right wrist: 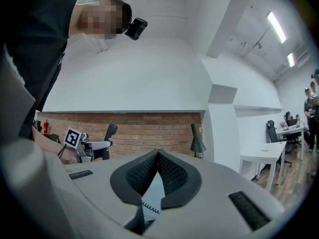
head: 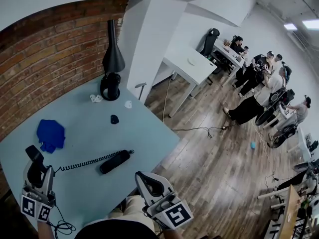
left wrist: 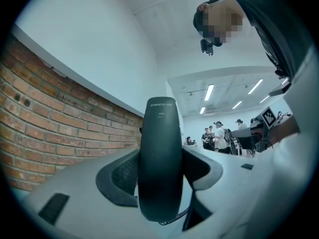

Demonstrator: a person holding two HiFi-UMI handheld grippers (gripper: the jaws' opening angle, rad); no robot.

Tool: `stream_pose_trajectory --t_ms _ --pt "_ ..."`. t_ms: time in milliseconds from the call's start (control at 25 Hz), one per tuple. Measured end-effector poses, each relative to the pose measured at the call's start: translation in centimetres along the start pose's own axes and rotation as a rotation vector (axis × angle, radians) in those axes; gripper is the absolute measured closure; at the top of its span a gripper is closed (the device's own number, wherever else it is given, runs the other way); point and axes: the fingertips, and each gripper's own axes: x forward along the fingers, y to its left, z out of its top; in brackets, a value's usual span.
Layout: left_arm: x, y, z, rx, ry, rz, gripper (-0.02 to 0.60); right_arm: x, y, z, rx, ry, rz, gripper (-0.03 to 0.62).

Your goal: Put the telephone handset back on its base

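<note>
My left gripper [head: 35, 162] is shut on the black telephone handset [head: 33, 155] near the front left corner of the light blue table [head: 149, 133]. In the left gripper view the handset [left wrist: 159, 148] stands upright between the pads of the left gripper [left wrist: 160, 171]. A coiled cord [head: 87, 162] runs from it to the slim black base [head: 114, 162], which lies flat mid-table. My right gripper [head: 144, 180] hovers at the table's front edge, right of the base. In the right gripper view its pads [right wrist: 172, 176] meet with nothing between them.
A black desk lamp [head: 112, 63] stands at the back by the brick wall [head: 45, 59]. A blue cloth [head: 50, 133], a small black object [head: 114, 119] and small white bits [head: 95, 98] lie on the table. Several people stand far right by white desks [head: 192, 66].
</note>
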Motion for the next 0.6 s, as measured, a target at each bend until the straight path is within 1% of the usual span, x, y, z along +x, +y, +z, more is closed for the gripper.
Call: stream_pose_trajectory --t_ms 280,600 --pt "1.1 -0.8 -0.9 0.001 0.021 -0.036 0.305 -0.4 -0.3 -0.5 0.011 0.022 -0.017 0.582" --pt "3.1 -2.0 -2.3 -0.021 0.047 -0.092 0.305 -1.5 -1.5 -1.3 0.032 0.047 -0.069 0.582"
